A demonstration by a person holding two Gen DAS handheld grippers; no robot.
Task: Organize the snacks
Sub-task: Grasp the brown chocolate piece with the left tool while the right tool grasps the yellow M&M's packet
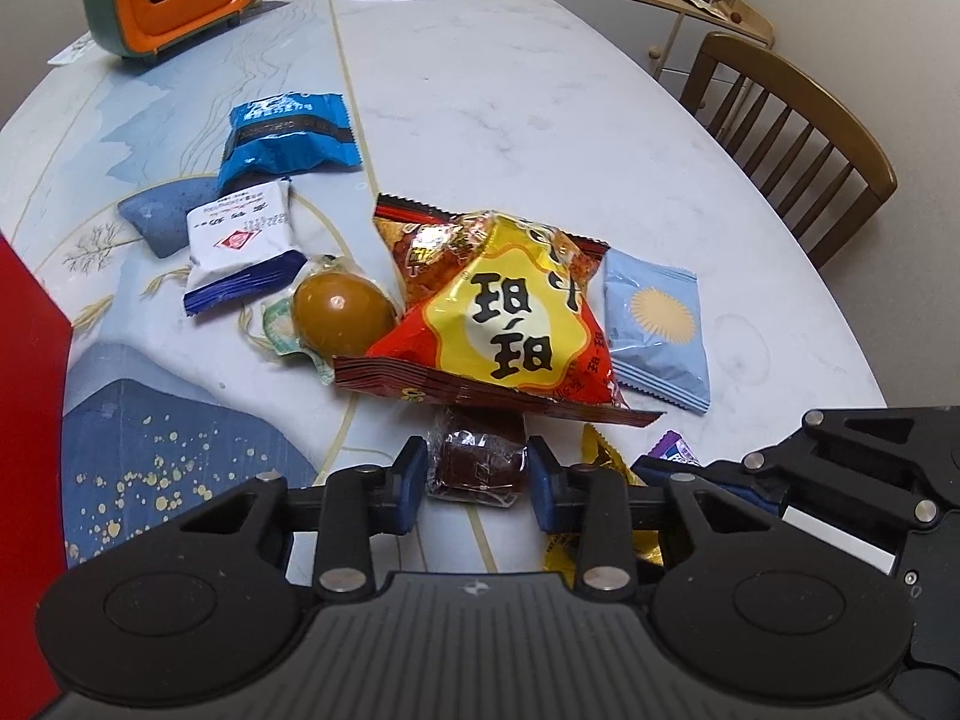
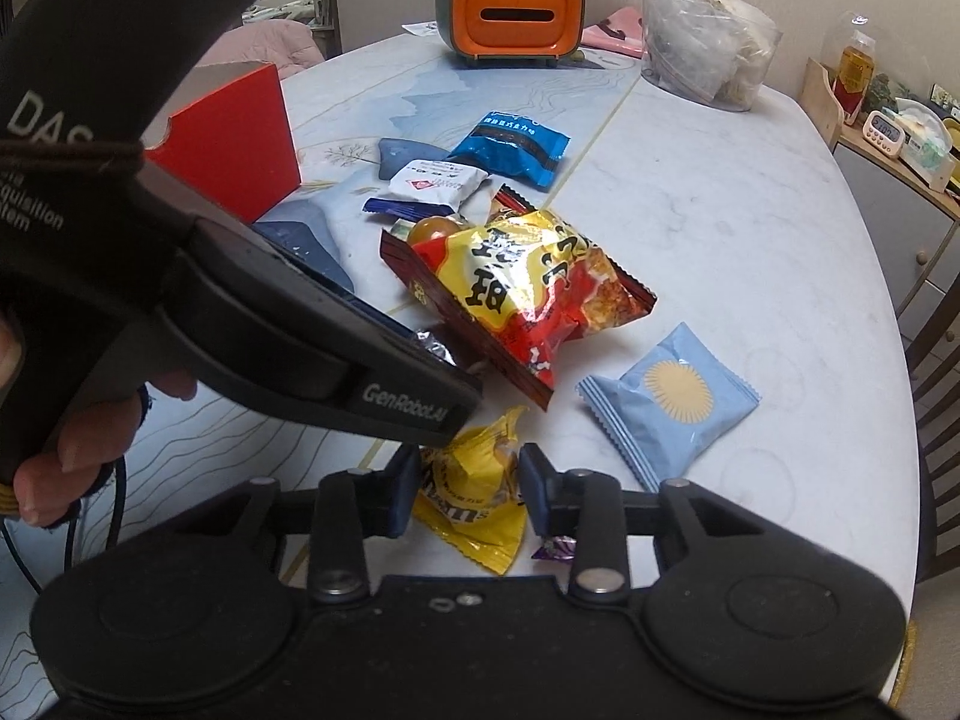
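Left gripper (image 1: 477, 474): blue pads sit on either side of a small brown candy in clear wrap (image 1: 477, 468); they look to be touching its sides, gripping it low over the table.
Right gripper (image 2: 468, 495): jaws parted around the crumpled yellow candy bag (image 2: 474, 498), which lies flat on the table; whether the pads touch it I cannot tell.
Big snack: red-and-yellow chip bag (image 1: 510, 318), puffed, with bold black characters, lying just beyond the brown candy, in the middle of the pile.
Other snacks: pale blue packet with a yellow sun (image 1: 657, 327) touching the chip bag's right edge; vacuum-packed brown egg (image 1: 339, 315) at its left; white packet with a dark blue end (image 1: 240, 252) and blue foil packet (image 1: 288, 138) farther back; a small purple wrapper (image 2: 555, 549) beside the right gripper's pad.
Hand: bare fingers (image 2: 66, 450) curl around the left gripper's black handle, which crosses the right wrist view.
Surface: white marble-look table (image 1: 540, 90) with a blue mountain-print mat on the left half.
Room: red box (image 2: 231, 138) on the mat, orange-and-green tissue holder (image 2: 510, 15) at the far edge, wooden chair (image 1: 792, 138) beside the table.
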